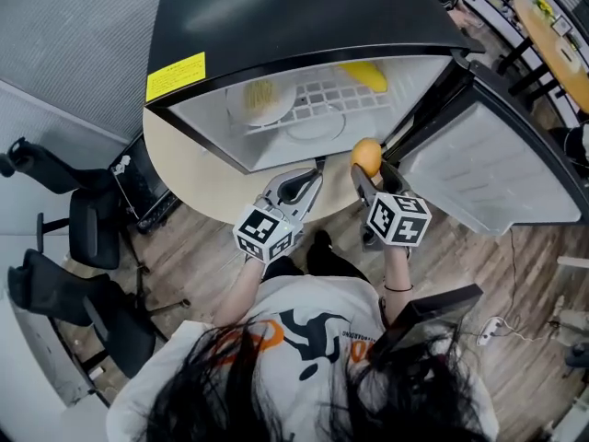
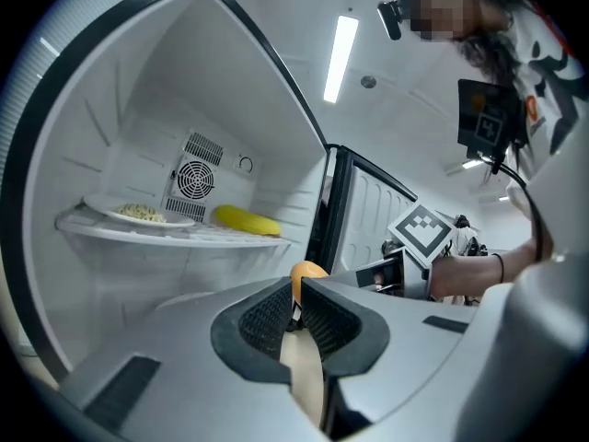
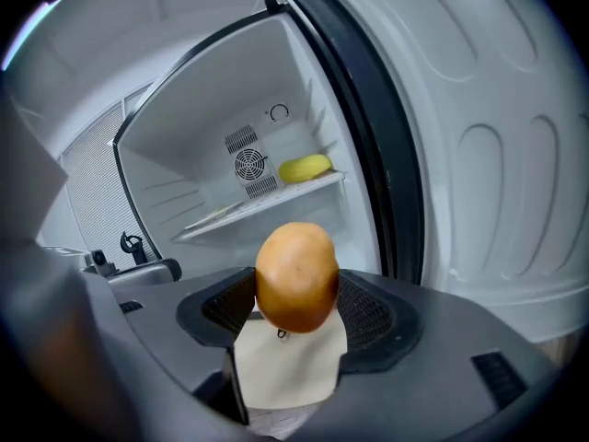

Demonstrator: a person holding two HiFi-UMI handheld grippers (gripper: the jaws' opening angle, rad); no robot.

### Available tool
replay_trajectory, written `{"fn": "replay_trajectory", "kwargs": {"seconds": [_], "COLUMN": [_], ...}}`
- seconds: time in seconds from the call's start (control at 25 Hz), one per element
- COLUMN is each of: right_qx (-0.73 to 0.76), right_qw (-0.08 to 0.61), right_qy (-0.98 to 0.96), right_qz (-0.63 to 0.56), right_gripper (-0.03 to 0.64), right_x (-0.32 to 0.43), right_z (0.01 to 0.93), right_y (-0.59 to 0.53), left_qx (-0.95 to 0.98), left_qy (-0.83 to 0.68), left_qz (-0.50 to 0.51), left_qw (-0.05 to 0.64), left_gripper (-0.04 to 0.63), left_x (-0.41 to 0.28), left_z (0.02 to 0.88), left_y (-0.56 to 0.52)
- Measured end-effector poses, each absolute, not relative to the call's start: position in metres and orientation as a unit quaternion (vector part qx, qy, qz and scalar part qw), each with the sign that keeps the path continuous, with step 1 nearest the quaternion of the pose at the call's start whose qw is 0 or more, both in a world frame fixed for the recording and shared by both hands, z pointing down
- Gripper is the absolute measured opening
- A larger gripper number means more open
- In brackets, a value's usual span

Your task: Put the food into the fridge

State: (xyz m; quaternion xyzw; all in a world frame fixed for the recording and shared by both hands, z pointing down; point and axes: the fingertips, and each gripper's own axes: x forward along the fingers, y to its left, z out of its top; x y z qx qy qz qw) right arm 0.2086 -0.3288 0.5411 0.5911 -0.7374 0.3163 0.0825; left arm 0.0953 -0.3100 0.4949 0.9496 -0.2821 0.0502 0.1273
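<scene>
- The right gripper [image 3: 293,325] had its jaws shut on an orange [image 3: 296,274], pinching its lower half between the black pads, with most of the fruit standing clear above them
- In the head view that right gripper [image 1: 373,180] held the orange [image 1: 366,157] just outside the fridge [image 1: 304,7], at the right end of the opening, close to the hinge side of the door [image 1: 488,168]
- The orange was outside the fridge, below the level of the shelf [image 3: 258,205] and touching nothing but the pads
- The left gripper [image 2: 294,313] had its jaws drawn almost together, with only a thin slit between the pads and nothing in it
- The left gripper [image 1: 296,187] hung just beside the right one, near the middle of the opening and over the front edge of a round table [image 1: 198,178]
- The door stood swung wide to the right, its white inner lining [image 3: 497,155] facing the grippers
- On the shelf [image 1: 322,99] a plate [image 1: 260,102] of pale food sat toward the left end, and a yellow fruit [image 1: 366,75] lay at the right end near the back
- From the left gripper view the plate [image 2: 138,214] and the yellow fruit [image 2: 246,219] were apart, both below a round fan grille [image 2: 194,180] on the back wall
</scene>
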Motion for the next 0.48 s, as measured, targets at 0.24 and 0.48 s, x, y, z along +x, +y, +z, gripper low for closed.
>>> {"fn": "replay_trajectory", "kwargs": {"seconds": [0.24, 0.48], "right_qx": [0.604, 0.619], "right_qw": [0.115, 0.158], "right_qy": [-0.726, -0.712], "right_qz": [0.306, 0.291], "right_gripper": [0.288, 0.288], "right_x": [0.211, 0.21], "right_z": [0.561, 0.585], "right_y": [-0.363, -0.397], "left_qx": [0.946, 0.944], "left_qy": [-0.292, -0.297], "left_qz": [0.076, 0.086], "left_qw": [0.122, 0.115], "left_gripper": [0.023, 0.023], "left_x": [0.098, 0.097], "left_z": [0.507, 0.509], "left_y": [-0.321, -0.335]}}
